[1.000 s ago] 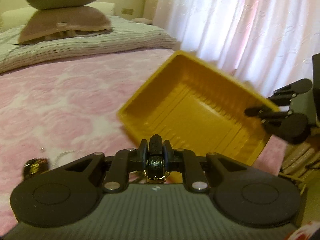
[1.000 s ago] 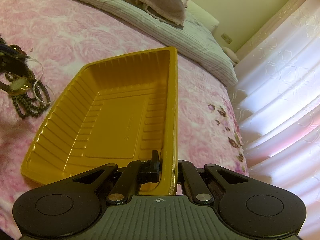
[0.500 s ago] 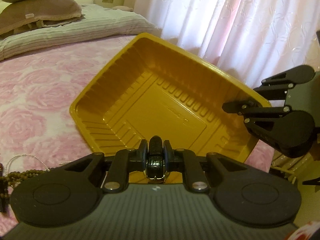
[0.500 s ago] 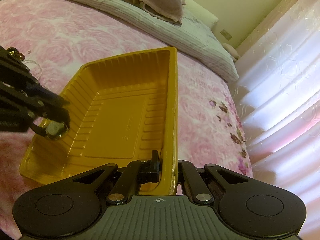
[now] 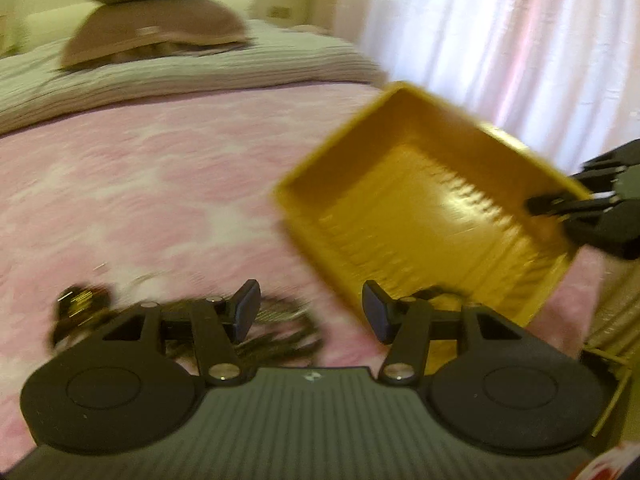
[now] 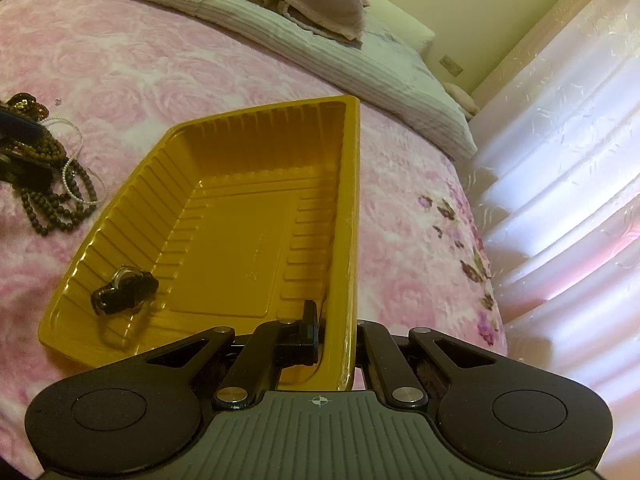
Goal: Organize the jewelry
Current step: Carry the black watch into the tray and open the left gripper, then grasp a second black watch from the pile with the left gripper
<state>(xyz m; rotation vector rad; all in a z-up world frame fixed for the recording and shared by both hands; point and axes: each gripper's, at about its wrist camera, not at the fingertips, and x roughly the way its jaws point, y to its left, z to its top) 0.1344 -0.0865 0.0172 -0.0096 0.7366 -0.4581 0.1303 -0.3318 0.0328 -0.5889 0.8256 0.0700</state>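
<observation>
One piece in tray: a dark ring-like item (image 6: 124, 290) lies in the near left corner of the yellow tray (image 6: 248, 220).
Remaining jewelry: bead strands (image 6: 56, 196) heaped on the pink bedspread (image 6: 140, 72), left of the tray, apart from it.
Left gripper (image 5: 310, 312): jaws just opened, nothing between them; beads (image 5: 276, 340) lie just ahead, strands running crosswise.
Right gripper (image 6: 332, 332): clamped on the tray's right rim.
Nearer hand: left.
Room: open bedspread around the heap.

Daylight through curtains (image 6: 560, 140), left view motion-blurred, right view sharp, fisheye-bent edges
</observation>
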